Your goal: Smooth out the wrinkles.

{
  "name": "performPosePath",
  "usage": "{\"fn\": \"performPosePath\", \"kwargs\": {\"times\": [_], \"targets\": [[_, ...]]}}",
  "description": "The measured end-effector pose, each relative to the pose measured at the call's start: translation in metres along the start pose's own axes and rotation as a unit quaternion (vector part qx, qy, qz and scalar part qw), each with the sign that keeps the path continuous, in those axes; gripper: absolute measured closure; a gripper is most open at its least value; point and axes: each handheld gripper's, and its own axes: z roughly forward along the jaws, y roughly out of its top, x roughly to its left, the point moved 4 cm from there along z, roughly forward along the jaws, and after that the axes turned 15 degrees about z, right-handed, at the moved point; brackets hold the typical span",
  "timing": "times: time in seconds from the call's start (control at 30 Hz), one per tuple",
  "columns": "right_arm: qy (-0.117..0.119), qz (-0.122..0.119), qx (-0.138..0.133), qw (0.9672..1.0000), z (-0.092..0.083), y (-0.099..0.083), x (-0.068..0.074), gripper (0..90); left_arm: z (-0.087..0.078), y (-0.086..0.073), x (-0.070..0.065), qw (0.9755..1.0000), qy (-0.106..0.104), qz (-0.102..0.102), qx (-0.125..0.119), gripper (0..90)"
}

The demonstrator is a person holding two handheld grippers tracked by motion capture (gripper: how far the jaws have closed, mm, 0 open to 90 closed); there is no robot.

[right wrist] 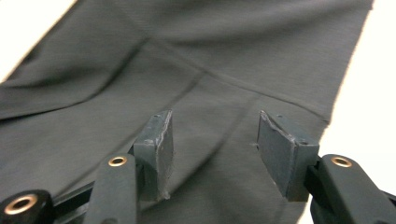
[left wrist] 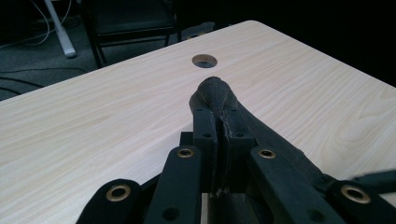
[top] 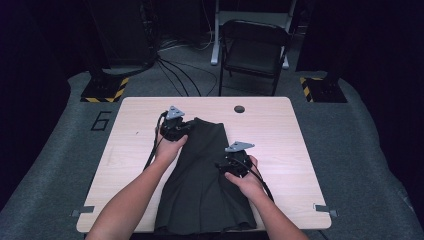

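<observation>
One light wooden table carries a dark grey garment, which runs from the centre down to the six o'clock edge. At its eleven o'clock corner the left gripper has its jaws pressed together, pinching a bunched fold of the fabric. At three o'clock on the cloth the right gripper hovers with jaws spread, nothing between them.

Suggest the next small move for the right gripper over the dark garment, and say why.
Probably lower the right gripper and close it on the dark garment: its jaws stand open above the cloth with nothing between them, while the left gripper already pinches a far corner.
</observation>
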Motion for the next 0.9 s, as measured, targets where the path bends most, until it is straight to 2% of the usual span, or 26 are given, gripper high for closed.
{"fn": "performPosePath", "kwargs": {"times": [0.13,0.23,0.3,0.33,0.37,0.5,0.67,0.7,0.9], "targets": [[0.016,-0.014,0.033,0.9992,-0.001,-0.009,0.008,45.0,-0.003,0.002,0.001,1.0,0.0,0.002,-0.001,86.0],[0.006,-0.026,0.051,0.9983,0.003,-0.017,0.002,44.9,-0.007,0.005,-0.001,0.9999,-0.002,0.005,-0.011,86.0],[0.001,-0.025,0.063,0.9977,0.005,-0.023,-0.004,44.9,-0.01,0.007,-0.003,0.9998,-0.006,0.01,-0.015,86.1],[-0.001,-0.015,0.068,0.9976,0.006,-0.026,-0.006,45.0,-0.012,0.009,-0.004,0.9998,-0.007,0.012,-0.016,86.1],[-0.001,-0.021,0.068,0.9975,0.007,-0.027,-0.009,45.6,-0.014,0.01,-0.005,0.9996,-0.009,0.013,-0.022,86.1],[0.003,-0.008,0.061,0.9981,0.009,-0.031,-0.013,47.6,-0.027,0.014,-0.012,0.9987,-0.023,0.016,-0.042,86.1],[0.002,-0.008,0.049,0.9988,0.011,-0.033,-0.013,48.4,-0.047,0.011,-0.026,0.9966,-0.047,0.021,-0.065,86.1],[0.002,0.001,0.049,0.9988,0.011,-0.034,-0.012,48.5,-0.049,0.01,-0.028,0.9961,-0.051,0.021,-0.069,86.2],[0.002,0.0,0.044,0.999,0.011,-0.034,-0.013,49.1,-0.074,0.004,-0.048,0.9924,-0.077,0.044,-0.085,86.2]]}}
